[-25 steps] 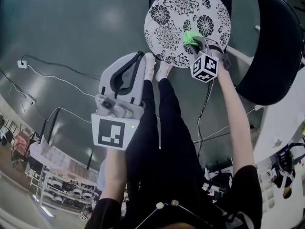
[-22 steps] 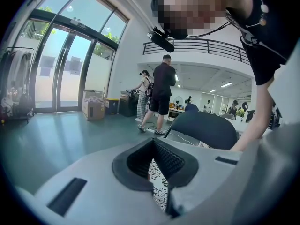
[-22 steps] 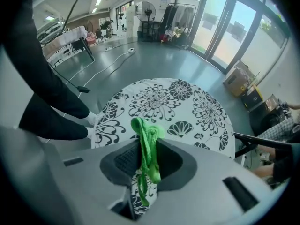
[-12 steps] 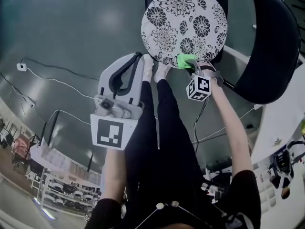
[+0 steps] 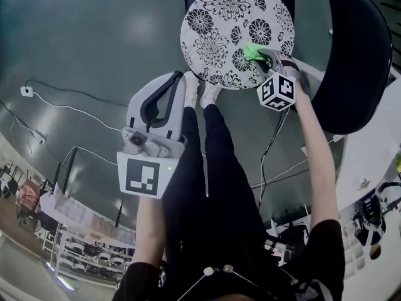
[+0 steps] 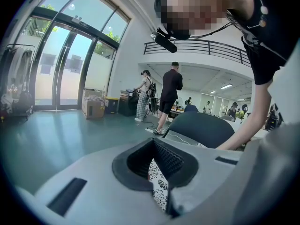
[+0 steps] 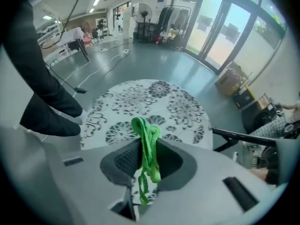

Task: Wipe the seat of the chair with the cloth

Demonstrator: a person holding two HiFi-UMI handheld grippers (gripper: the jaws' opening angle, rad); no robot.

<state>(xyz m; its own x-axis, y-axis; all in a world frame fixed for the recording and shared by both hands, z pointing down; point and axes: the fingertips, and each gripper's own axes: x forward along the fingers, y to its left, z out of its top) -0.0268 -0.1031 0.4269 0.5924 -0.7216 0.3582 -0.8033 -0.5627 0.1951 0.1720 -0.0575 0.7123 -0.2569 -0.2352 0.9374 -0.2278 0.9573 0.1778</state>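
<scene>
The chair has a round white seat [image 5: 222, 24] [image 7: 140, 104] printed with black flowers and a dark curved backrest [image 5: 354, 61]. My right gripper [image 5: 263, 56] [image 7: 146, 161] is shut on a bright green cloth [image 5: 254, 51] [image 7: 146, 149], which rests on the seat's right side. The cloth is bunched between the jaws and sticks out ahead of them. My left gripper [image 5: 168, 99] [image 6: 157, 165] hangs away from the seat, above the person's legs, jaws shut with nothing between them; a sliver of the seat [image 6: 159, 189] shows past them.
The person's white shoes [image 5: 200, 89] stand at the seat's near edge. A white cable [image 5: 75, 93] and plug lie on the grey floor at left. A white table edge [image 5: 369, 162] sits at right. Two people [image 6: 161, 95] stand far off by cardboard boxes.
My right gripper has drawn the green cloth from the seat's near edge back up and to the right across the seat. The left gripper has barely moved.
</scene>
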